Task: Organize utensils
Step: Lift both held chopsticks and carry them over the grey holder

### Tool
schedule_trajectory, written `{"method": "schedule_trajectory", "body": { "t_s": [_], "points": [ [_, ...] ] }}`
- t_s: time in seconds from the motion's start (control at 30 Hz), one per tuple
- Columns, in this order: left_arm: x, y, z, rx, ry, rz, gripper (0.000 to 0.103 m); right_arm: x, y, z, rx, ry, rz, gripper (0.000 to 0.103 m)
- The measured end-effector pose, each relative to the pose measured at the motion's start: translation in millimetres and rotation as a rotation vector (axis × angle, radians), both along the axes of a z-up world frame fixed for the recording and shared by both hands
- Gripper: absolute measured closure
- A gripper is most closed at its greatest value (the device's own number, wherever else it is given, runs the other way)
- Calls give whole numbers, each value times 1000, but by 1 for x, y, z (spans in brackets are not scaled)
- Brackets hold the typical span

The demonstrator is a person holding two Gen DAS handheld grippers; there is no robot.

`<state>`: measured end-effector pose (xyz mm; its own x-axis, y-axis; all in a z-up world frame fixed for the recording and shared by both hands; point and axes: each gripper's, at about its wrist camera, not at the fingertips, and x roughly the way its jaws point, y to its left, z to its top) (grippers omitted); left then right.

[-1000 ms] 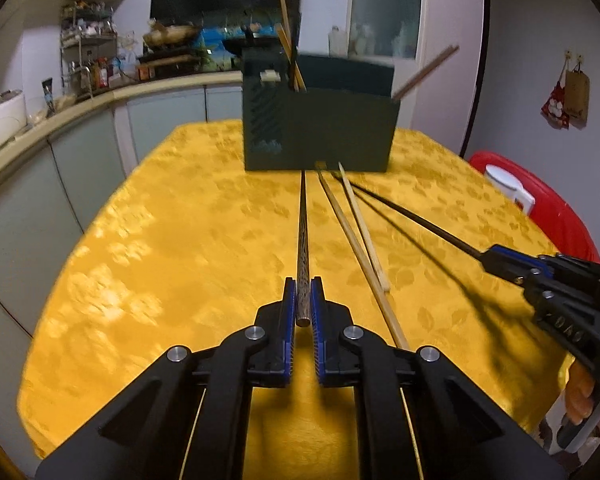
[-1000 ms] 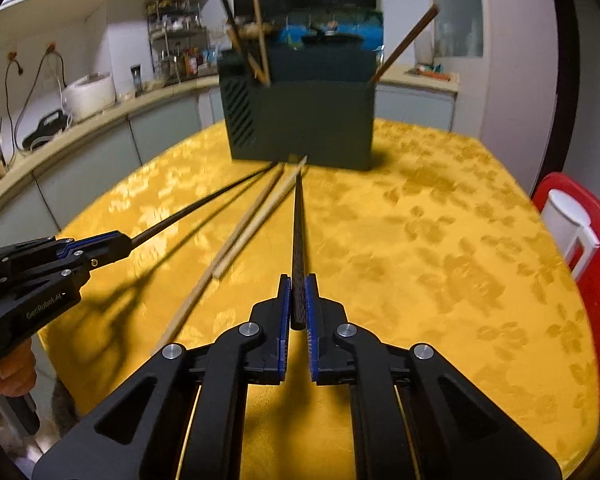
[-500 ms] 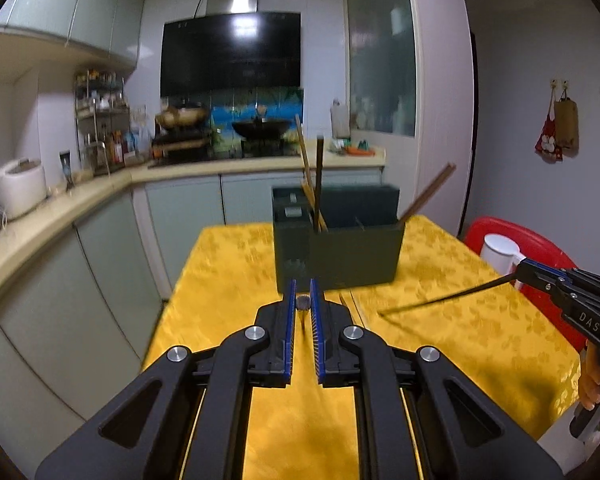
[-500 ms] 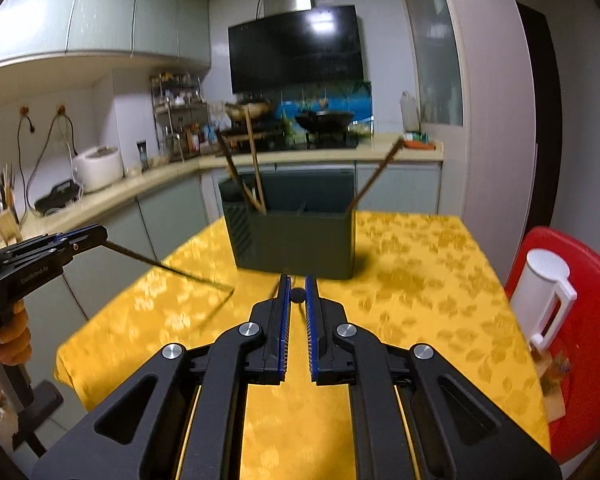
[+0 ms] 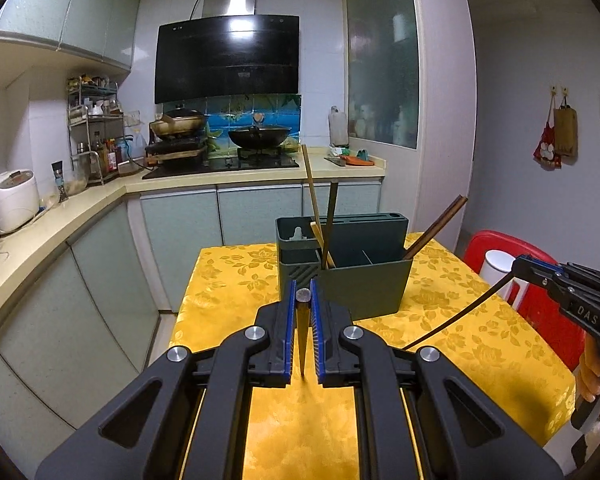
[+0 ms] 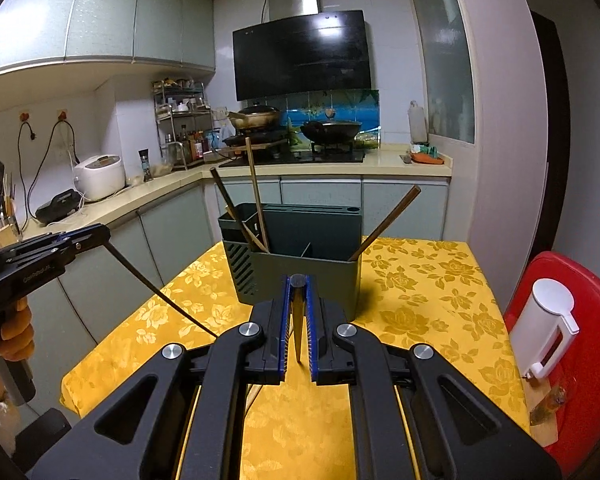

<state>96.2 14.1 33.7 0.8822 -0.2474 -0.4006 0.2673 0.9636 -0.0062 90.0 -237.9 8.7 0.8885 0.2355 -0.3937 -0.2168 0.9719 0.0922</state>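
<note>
Both grippers tilt slightly downward above the yellow bench (image 5: 236, 280). The left gripper (image 5: 302, 300) has its jaws pinching a dark chopstick (image 5: 302, 336), and the right gripper (image 6: 298, 286) pinches a black chopstick (image 6: 297, 328), each hanging tip-down before the green utensil holder (image 6: 320, 276).

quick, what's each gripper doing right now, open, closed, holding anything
Left gripper: closed on a dark chopstick, lifted clear of the table.
Right gripper: closed on another dark chopstick, also lifted.

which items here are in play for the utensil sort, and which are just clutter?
In play:
left hand-held gripper, dark chopstick
right hand-held gripper, black chopstick
green utensil holder

Clutter:
white jug
red chair
rice cooker
wok
</note>
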Motion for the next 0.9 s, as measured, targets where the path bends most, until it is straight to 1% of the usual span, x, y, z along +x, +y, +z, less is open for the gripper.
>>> {"method": "schedule_trajectory", "body": {
  "t_s": [0.17,0.27,0.43,0.67,0.9],
  "points": [
    [14,3,8,-7,21,-4,96,23,-6,14,-18,44,-21,95],
    [21,2,17,7,22,-8,96,33,-8,24,-59,46,-49,95],
    [31,-7,39,35,18,-39,96,45,-16,42,-75,44,-53,95],
    [48,-27,72,22,29,-104,96,66,-30,77,-27,52,-50,95],
    [66,-56,102,32,18,-139,96,87,-43,98,27,72,-55,95]
  ]
}}
